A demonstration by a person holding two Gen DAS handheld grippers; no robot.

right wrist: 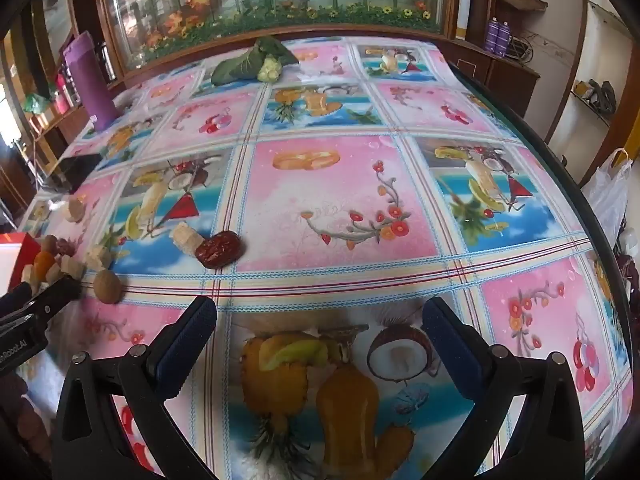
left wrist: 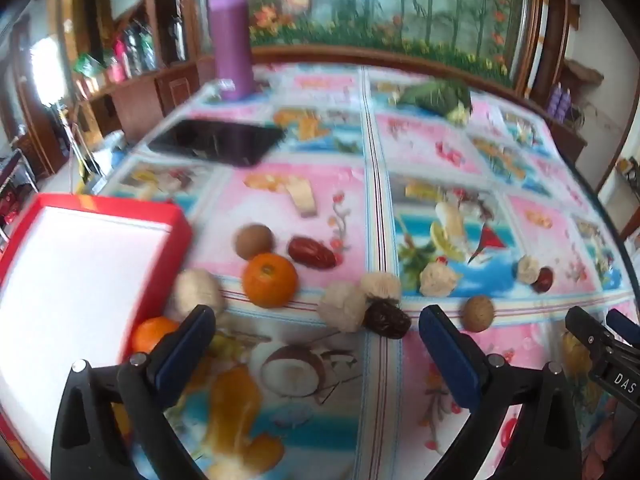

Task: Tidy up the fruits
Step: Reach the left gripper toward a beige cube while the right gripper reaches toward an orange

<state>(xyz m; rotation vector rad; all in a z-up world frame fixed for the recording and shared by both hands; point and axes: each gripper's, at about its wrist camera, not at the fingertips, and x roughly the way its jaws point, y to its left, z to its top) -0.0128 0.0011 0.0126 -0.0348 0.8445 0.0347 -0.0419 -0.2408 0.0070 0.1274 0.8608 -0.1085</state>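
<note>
In the left wrist view my left gripper [left wrist: 316,316] is open and empty above the tablecloth. Ahead of it lie an orange [left wrist: 270,280], a brown round fruit [left wrist: 255,241], a red date [left wrist: 311,253], a dark date [left wrist: 386,319], pale dried pieces [left wrist: 343,306] and a walnut [left wrist: 478,313]. A second orange [left wrist: 152,333] sits by the left finger, against the red box [left wrist: 72,280] with its white inside. My right gripper [right wrist: 320,312] is open and empty; a red date [right wrist: 219,249] and a walnut [right wrist: 107,286] lie ahead to its left.
A purple bottle [left wrist: 232,36] and a black phone [left wrist: 218,142] stand at the table's far left. A leafy vegetable [right wrist: 252,62] lies at the far edge. The table's right edge [right wrist: 560,168] curves past a white plastic bag [right wrist: 610,192]. The other gripper shows at the left [right wrist: 36,308].
</note>
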